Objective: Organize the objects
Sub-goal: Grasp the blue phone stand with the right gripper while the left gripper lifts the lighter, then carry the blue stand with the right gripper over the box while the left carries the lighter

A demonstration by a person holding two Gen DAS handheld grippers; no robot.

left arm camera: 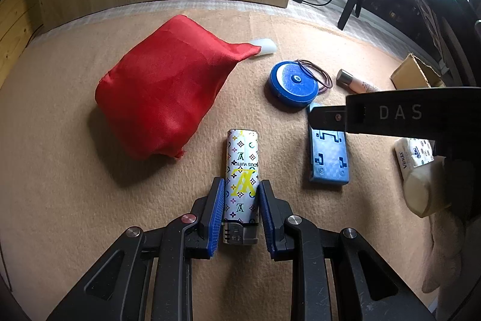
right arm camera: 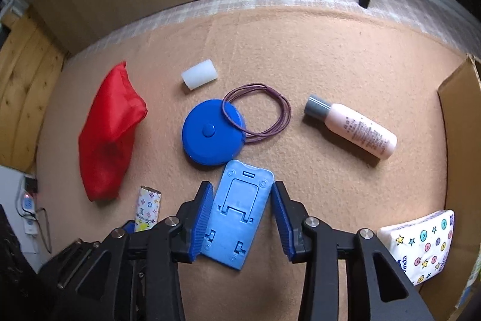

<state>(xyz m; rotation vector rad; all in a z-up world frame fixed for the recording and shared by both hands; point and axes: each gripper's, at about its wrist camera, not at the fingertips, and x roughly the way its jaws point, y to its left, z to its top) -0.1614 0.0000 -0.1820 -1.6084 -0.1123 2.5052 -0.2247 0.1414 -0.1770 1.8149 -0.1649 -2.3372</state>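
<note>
The lighter (left arm camera: 242,185) lies flat on the tan felt (left arm camera: 75,215) between my left gripper (left arm camera: 241,215)'s blue pads, which sit right at its sides, pinching it near its metal end. At its 10 o'clock sits the red pouch (left arm camera: 162,86), well apart from it. At its 3 o'clock lies the blue stand (right arm camera: 237,215), flat, with my right gripper (right arm camera: 240,218) straddling it; there the jaws are spread, one pad against the stand's left edge, the other clear of its right edge. Just beyond the stand at 12 o'clock is the round blue tape measure (right arm camera: 212,134), touching the stand's top corner, with a purple band loop (right arm camera: 258,116) lapping over its rim. A white cap (right arm camera: 200,74) lies at 11 o'clock from the measure, a pink bottle (right arm camera: 354,128) on its side at 3 o'clock. A tissue pack (right arm camera: 421,242) rests by the cardboard box (right arm camera: 460,125) at the far right.
</note>
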